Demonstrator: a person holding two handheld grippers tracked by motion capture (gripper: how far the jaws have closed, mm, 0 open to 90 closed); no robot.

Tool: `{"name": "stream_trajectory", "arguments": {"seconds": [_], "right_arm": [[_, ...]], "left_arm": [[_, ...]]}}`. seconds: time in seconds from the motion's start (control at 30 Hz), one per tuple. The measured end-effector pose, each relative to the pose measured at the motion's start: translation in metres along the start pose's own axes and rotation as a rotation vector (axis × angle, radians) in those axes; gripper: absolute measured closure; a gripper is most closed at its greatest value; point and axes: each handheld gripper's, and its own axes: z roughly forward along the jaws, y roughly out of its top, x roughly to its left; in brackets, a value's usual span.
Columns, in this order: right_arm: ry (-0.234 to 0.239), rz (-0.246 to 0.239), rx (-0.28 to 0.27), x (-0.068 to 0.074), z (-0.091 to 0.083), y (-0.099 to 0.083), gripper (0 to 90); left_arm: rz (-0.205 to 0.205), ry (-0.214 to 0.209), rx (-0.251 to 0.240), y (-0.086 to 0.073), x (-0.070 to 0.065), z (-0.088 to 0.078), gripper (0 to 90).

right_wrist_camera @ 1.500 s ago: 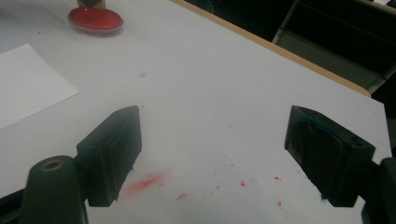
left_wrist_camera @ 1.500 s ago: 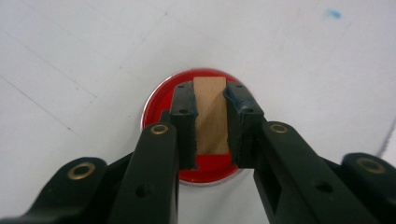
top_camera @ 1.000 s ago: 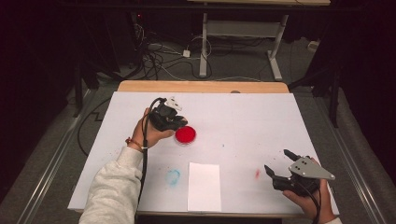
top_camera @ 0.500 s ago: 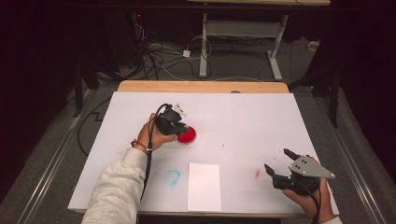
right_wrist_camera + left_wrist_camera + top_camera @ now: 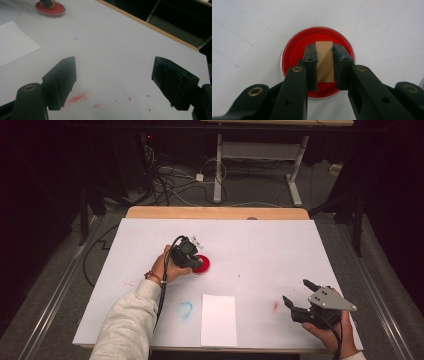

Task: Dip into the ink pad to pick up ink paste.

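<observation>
A round red ink dish (image 5: 203, 265) (image 5: 294, 52) lies on the white table cover (image 5: 280, 250), left of centre. My left gripper (image 5: 191, 256) (image 5: 324, 48) points down over it, shut on a small upright wooden block (image 5: 324, 62) whose lower end sits at the red surface; whether it touches I cannot tell. My right gripper (image 5: 296, 291) (image 5: 113, 67) hovers low near the front right corner, open. Its jaws have been easing slightly closer, with nothing between them. In the right gripper view the red dish (image 5: 51, 10) lies far off at top left.
A white paper sheet (image 5: 218, 319) (image 5: 15, 45) lies at the front centre. A blue smudge (image 5: 185, 309) marks the cover to its left, a red smudge (image 5: 275, 306) (image 5: 75, 98) with red specks to its right. A wooden table edge (image 5: 215, 213) runs along the back.
My left hand has come down and to the right with the block, from beside the red dish to over it. The right hand has stayed where it was.
</observation>
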Motion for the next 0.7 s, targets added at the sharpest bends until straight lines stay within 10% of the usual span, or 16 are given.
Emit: {"name": "stream_trajectory", "arguments": {"seconds": [0.7], "right_arm": [[0.01,-0.014,0.008,0.004,0.0029,0.0003,20.0]], "left_arm": [[0.004,0.033,0.035,0.003,-0.0048,0.0042,73.3]]}}
